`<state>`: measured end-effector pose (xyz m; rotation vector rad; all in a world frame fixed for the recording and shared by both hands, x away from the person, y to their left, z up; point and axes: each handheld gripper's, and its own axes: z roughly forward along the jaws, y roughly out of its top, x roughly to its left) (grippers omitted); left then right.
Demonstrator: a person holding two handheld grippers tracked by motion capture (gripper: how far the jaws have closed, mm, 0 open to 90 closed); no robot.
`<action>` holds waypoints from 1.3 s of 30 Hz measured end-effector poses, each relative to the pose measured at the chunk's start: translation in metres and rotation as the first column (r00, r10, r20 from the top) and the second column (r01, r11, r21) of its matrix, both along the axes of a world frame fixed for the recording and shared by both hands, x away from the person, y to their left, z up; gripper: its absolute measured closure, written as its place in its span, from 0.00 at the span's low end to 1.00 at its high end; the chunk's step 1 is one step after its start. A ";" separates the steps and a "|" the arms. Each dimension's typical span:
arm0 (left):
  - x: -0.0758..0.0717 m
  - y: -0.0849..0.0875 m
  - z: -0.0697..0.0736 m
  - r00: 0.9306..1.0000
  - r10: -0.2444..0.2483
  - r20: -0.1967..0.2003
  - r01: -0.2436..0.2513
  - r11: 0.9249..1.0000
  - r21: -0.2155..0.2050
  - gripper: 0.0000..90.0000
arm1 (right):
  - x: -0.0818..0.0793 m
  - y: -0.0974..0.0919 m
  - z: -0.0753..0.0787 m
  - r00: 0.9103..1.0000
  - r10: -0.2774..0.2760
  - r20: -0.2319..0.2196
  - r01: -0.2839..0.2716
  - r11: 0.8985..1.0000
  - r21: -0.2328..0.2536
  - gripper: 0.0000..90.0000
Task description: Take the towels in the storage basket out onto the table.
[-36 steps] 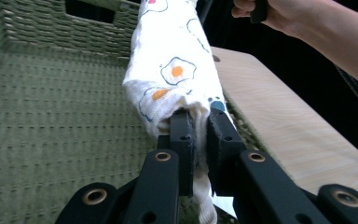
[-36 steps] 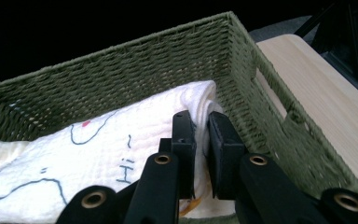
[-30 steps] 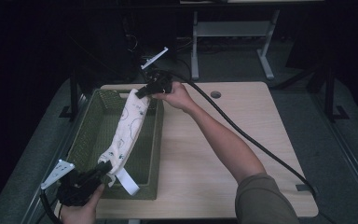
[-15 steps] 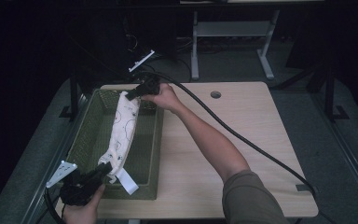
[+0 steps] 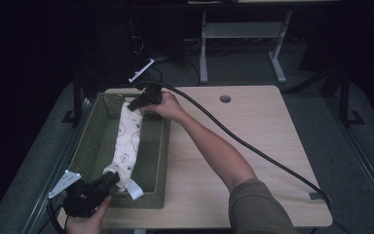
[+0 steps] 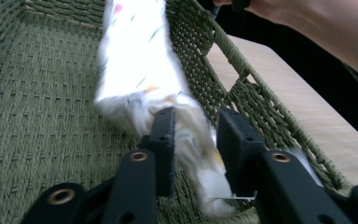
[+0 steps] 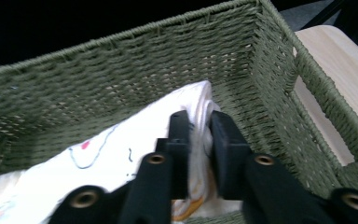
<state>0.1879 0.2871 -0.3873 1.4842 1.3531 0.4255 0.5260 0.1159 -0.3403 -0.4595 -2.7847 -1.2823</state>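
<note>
A white cloth (image 5: 128,141) with small coloured prints lies stretched lengthwise inside a green woven basket (image 5: 159,156) on the left of the table. At the basket's far end, my right gripper (image 5: 139,103) is shut on the cloth's far edge; in the right gripper view its jaws (image 7: 200,119) pinch a fold of cloth (image 7: 112,158) close to the basket's end wall (image 7: 121,70). My left gripper (image 5: 108,179) is at the near end. In the left gripper view the bunched cloth (image 6: 135,56) fills the gap between its jaws (image 6: 193,121), above the basket floor (image 6: 37,116).
The basket stands on a light wooden table (image 5: 253,122) with a round cable hole (image 5: 225,98). The person's right forearm (image 5: 209,146) reaches diagonally across the table, and a thick black cable (image 5: 272,161) trails from the right gripper to the near right corner. Dark floor surrounds the table.
The right gripper has moved left and down to the basket's far end, lowering the cloth into the basket. The left gripper has barely shifted.
</note>
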 end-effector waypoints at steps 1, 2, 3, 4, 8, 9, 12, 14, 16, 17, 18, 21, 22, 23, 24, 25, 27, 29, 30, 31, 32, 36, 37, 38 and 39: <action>-0.002 0.000 0.001 1.000 0.004 0.006 -0.004 1.000 0.006 0.71 | -0.001 0.001 -0.001 1.000 -0.007 0.001 0.007 1.000 -0.009 0.71; -0.002 0.000 0.002 1.000 0.004 0.011 -0.004 1.000 0.006 0.70 | 0.000 0.004 -0.002 1.000 -0.001 -0.003 0.001 1.000 -0.017 0.70; -0.003 0.001 0.003 1.000 0.005 0.012 -0.005 1.000 0.011 0.69 | -0.001 0.005 -0.003 1.000 0.000 0.001 0.000 1.000 -0.020 0.68; -0.003 0.001 0.004 1.000 0.006 0.013 -0.006 1.000 0.016 0.69 | -0.001 0.006 -0.003 1.000 0.006 -0.005 -0.007 1.000 -0.021 0.68; -0.003 -0.001 0.006 1.000 -0.001 0.018 0.000 1.000 0.015 0.69 | -0.004 0.006 -0.003 1.000 0.015 -0.015 -0.016 1.000 -0.026 0.67; -0.003 -0.002 0.006 1.000 -0.004 0.019 0.004 1.000 0.014 0.69 | -0.005 0.005 -0.003 1.000 0.023 -0.009 -0.023 0.999 -0.028 0.67; -0.003 -0.004 0.007 1.000 -0.015 0.027 0.014 1.000 0.026 0.70 | -0.006 0.002 -0.001 1.000 0.018 -0.015 -0.018 1.000 -0.013 0.67; -0.003 -0.006 0.008 0.999 -0.018 0.028 0.017 1.000 0.026 0.70 | -0.008 -0.001 0.001 1.000 0.015 -0.018 -0.015 1.000 -0.006 0.66; -0.003 -0.007 0.010 0.999 -0.024 0.034 0.023 0.999 0.029 0.70 | -0.010 -0.003 0.001 1.000 0.022 -0.017 -0.022 1.000 -0.006 0.65; -0.003 -0.008 0.010 0.999 -0.023 0.036 0.023 0.999 0.025 0.69 | -0.010 -0.005 0.002 1.000 0.023 -0.018 -0.023 1.000 -0.006 0.64; -0.002 -0.008 0.010 0.999 -0.028 0.037 0.027 0.999 0.027 0.69 | -0.012 -0.006 0.003 0.999 0.025 -0.022 -0.025 1.000 0.001 0.63; 0.000 -0.010 0.012 0.999 -0.031 0.042 0.031 0.999 0.014 0.68 | -0.014 -0.012 0.007 0.999 0.029 -0.025 -0.028 0.999 0.024 0.61; 0.000 -0.011 0.013 0.998 -0.034 0.044 0.034 0.999 0.015 0.68 | -0.015 -0.014 0.008 0.999 0.028 -0.039 -0.026 0.999 0.033 0.60; 0.000 -0.012 0.013 0.998 -0.039 0.047 0.038 0.999 0.017 0.68 | -0.014 -0.017 0.008 0.999 0.030 -0.039 -0.028 0.999 0.034 0.59; 0.001 -0.013 0.014 0.998 -0.045 0.046 0.045 0.999 0.019 0.67 | -0.014 -0.020 0.009 0.999 0.029 -0.045 -0.027 0.999 0.037 0.58; 0.002 -0.014 0.014 0.998 -0.051 0.046 0.050 0.999 0.019 0.67 | -0.016 -0.023 0.010 0.998 0.028 -0.050 -0.025 0.999 0.048 0.57; 0.003 -0.017 0.016 0.997 -0.057 0.051 0.056 0.998 0.018 0.66 | -0.016 -0.028 0.012 0.999 0.028 -0.041 -0.025 0.998 0.060 0.56; 0.004 -0.019 0.018 0.996 -0.065 0.053 0.064 0.998 0.015 0.64 | -0.018 -0.035 0.014 0.998 0.024 -0.053 -0.020 0.998 0.066 0.54; 0.004 -0.019 0.019 0.996 -0.071 0.054 0.070 0.997 0.019 0.63 | -0.018 -0.038 0.015 0.999 0.021 -0.049 -0.018 0.997 0.068 0.53; 0.004 -0.020 0.020 0.996 -0.071 0.054 0.070 0.997 0.018 0.62 | -0.019 -0.040 0.016 0.999 0.022 -0.047 -0.018 0.997 0.073 0.53; 0.005 -0.021 0.021 0.996 -0.074 0.053 0.073 0.997 0.015 0.61 | -0.020 -0.043 0.017 0.999 0.014 -0.052 -0.010 0.997 0.073 0.52; 0.006 -0.026 0.022 0.994 -0.093 0.053 0.092 0.996 0.012 0.58 | -0.021 -0.055 0.020 0.999 0.010 -0.041 -0.007 0.996 0.088 0.51; 0.006 -0.026 0.022 0.994 -0.095 0.055 0.094 0.995 0.012 0.57 | -0.022 -0.058 0.022 0.999 0.002 -0.044 0.002 0.996 0.091 0.51; 0.007 -0.028 0.022 0.994 -0.096 0.054 0.095 0.995 0.009 0.57 | -0.023 -0.060 0.022 0.999 0.001 -0.046 0.004 0.995 0.095 0.51; 0.008 -0.029 0.022 0.994 -0.102 0.051 0.102 0.995 0.006 0.57 | -0.023 -0.064 0.023 0.999 0.003 -0.041 0.001 0.995 0.101 0.50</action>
